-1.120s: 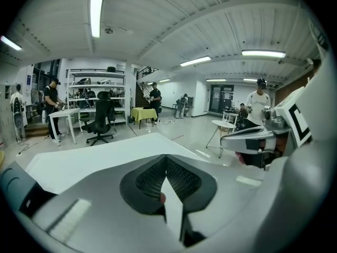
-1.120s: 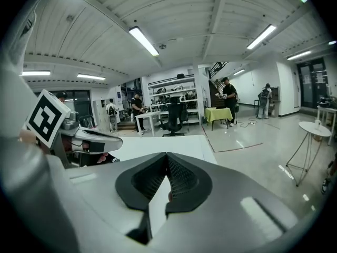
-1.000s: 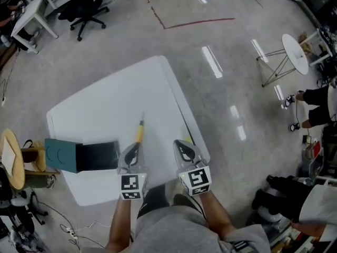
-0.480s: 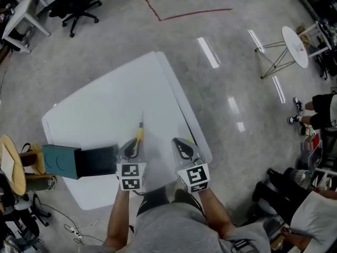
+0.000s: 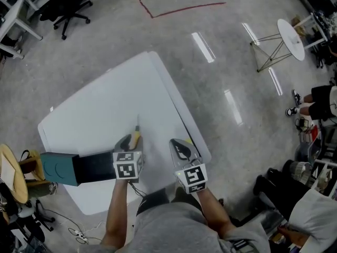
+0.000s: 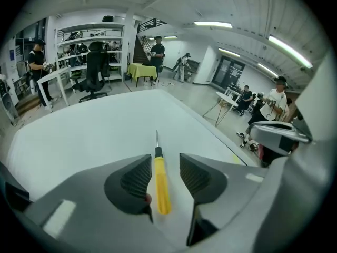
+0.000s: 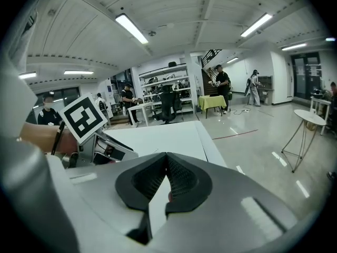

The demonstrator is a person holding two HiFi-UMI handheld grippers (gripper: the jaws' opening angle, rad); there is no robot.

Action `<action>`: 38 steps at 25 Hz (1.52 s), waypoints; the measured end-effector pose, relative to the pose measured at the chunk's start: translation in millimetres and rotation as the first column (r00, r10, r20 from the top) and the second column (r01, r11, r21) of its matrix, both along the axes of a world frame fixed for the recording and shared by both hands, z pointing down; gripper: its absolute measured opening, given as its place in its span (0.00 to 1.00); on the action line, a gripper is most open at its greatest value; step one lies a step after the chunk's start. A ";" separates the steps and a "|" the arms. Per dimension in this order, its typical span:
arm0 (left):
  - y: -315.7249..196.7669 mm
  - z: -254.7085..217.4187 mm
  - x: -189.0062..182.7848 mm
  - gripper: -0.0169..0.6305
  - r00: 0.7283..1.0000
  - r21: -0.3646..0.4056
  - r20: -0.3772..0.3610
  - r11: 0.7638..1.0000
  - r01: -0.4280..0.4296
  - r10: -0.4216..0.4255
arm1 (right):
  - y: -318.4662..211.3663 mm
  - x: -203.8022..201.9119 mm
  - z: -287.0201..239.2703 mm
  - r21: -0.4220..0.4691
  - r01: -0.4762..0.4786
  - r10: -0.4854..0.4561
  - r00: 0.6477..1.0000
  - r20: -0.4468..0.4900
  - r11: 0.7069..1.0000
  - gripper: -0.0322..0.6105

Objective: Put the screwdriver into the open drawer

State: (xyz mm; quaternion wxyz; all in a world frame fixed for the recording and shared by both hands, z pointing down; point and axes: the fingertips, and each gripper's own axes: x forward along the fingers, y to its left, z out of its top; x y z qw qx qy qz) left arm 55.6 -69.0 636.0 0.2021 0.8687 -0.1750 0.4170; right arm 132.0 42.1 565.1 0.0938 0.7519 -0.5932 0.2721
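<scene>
Head view shows the white tabletop (image 5: pixel 105 104) with the open drawer (image 5: pixel 96 166) at its near left edge. The left tongs (image 5: pixel 130 141) are opening, one jaw on either side of the yellow-handled screwdriver (image 6: pixel 160 186), which lies flat on the tabletop just right of the drawer, not clamped. The right tongs (image 7: pixel 164 179) are closed on nothing, near right. The task looks barely begun: gripping, carrying left and releasing into the drawer all remain.
</scene>
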 end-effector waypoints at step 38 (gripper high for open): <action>-6.6 52.0 -0.5 0.16 0.987 -0.044 0.160 0.999 -0.026 0.032 | -3.7 16.5 18.6 -0.048 -0.061 0.062 0.997 0.034 0.997 0.06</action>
